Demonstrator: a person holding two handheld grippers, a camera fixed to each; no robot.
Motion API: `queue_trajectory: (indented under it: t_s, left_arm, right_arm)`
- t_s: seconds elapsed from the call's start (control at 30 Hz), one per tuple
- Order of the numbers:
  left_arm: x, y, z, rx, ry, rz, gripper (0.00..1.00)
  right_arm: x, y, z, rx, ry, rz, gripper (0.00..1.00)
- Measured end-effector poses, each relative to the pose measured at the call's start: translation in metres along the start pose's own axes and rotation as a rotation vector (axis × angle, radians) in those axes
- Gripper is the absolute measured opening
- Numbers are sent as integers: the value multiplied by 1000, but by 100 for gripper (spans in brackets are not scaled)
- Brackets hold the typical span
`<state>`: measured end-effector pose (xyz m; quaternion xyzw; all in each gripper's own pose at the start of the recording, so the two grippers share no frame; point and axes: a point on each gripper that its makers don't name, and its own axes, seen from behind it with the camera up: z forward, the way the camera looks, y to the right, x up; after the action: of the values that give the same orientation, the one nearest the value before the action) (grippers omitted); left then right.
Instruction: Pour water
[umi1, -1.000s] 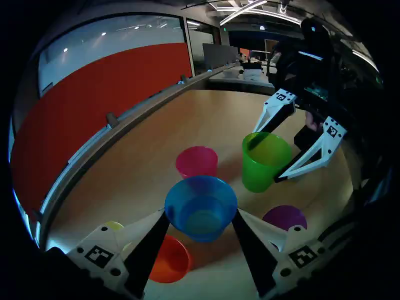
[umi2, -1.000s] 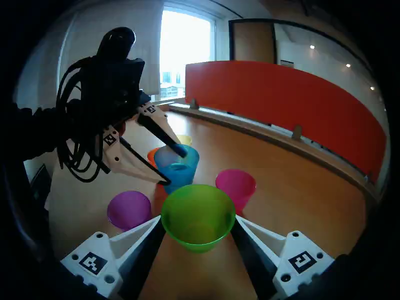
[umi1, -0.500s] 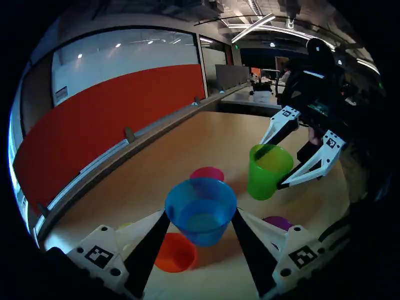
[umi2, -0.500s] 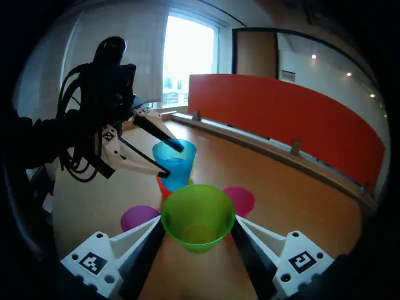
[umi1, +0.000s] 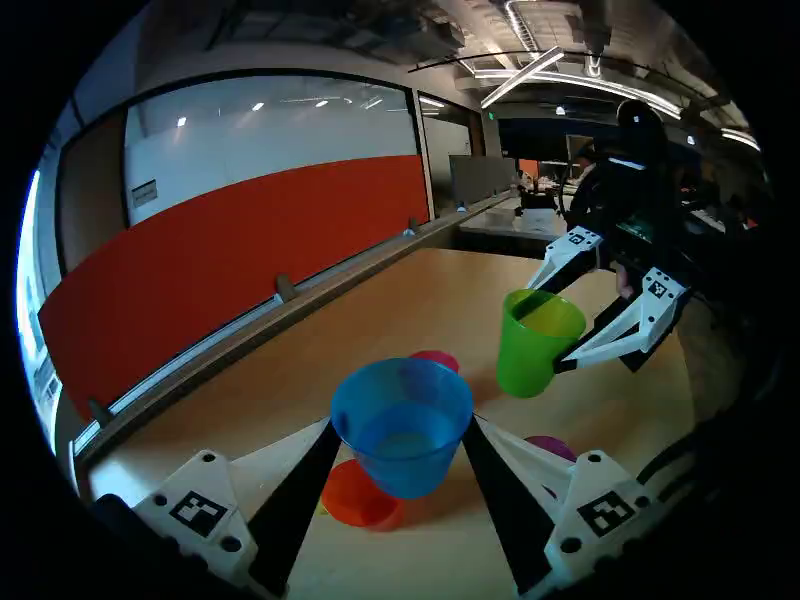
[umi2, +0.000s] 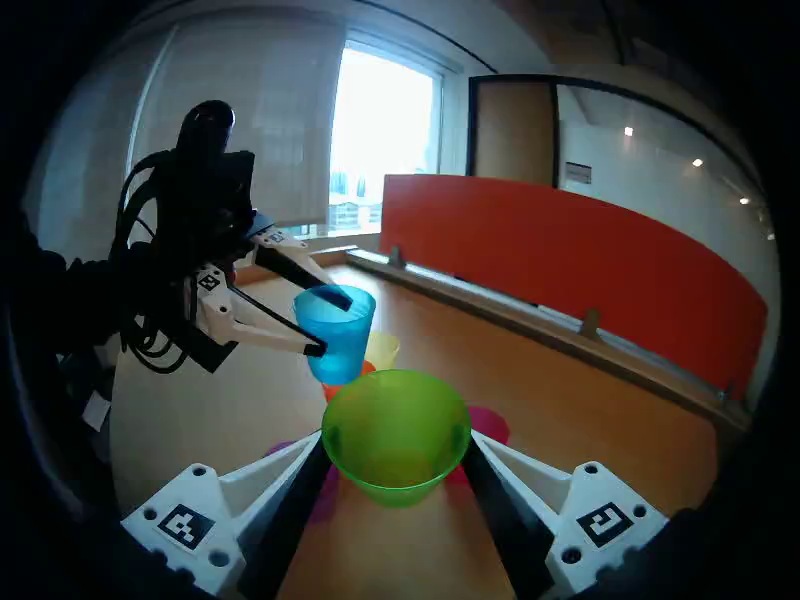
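A: Office room on show, folks: a long red partition panel runs beside a pale wooden table, with a bright window at the far end.

B: And both tools are up over that table! The left gripper, white fingers with dark inner faces, is clamped on either side of a translucent blue plastic cup.

A: The right gripper has the same grip, both fingers pressing a translucent green plastic cup. The left gripper view puts that green cup clear of the table and roughly upright.

B: The blue cup is airborne too. From the right gripper view it sits upright, beyond the green rim and to its left. The two cups are near each other, not touching.

A: Water? Something pale shows at the bottom of the blue cup. How much, I can't tell.

B: Down on the wood: a small orange cup under the blue one, a pink cup behind it, a purple cup beside the finger, and a yellow cup.
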<state>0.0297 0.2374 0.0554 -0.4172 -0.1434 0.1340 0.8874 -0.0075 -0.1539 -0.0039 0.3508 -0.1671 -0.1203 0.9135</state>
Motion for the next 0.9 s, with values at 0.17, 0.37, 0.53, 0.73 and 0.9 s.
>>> queue_trajectory:
  t_s: [0.17, 0.37, 0.53, 0.73, 0.9]
  left_arm:
    - [1, -7, -11, 24, 17, -11, 85]
    - [5, -11, -23, 48, 43, -17, 85]
    - [8, -13, -32, 61, 63, -30, 85]
    - [12, -17, -45, 84, 92, -45, 85]
    - [16, -19, -55, 95, 121, -60, 85]
  right_arm:
    - [11, -4, 0, -1, 37, 7, 90]
    - [25, -6, 0, -9, 77, 7, 91]
    - [35, -8, -1, -12, 102, -1, 91]
    - [45, -10, -3, -17, 133, -3, 91]
    - [50, -11, -4, -19, 152, 3, 91]
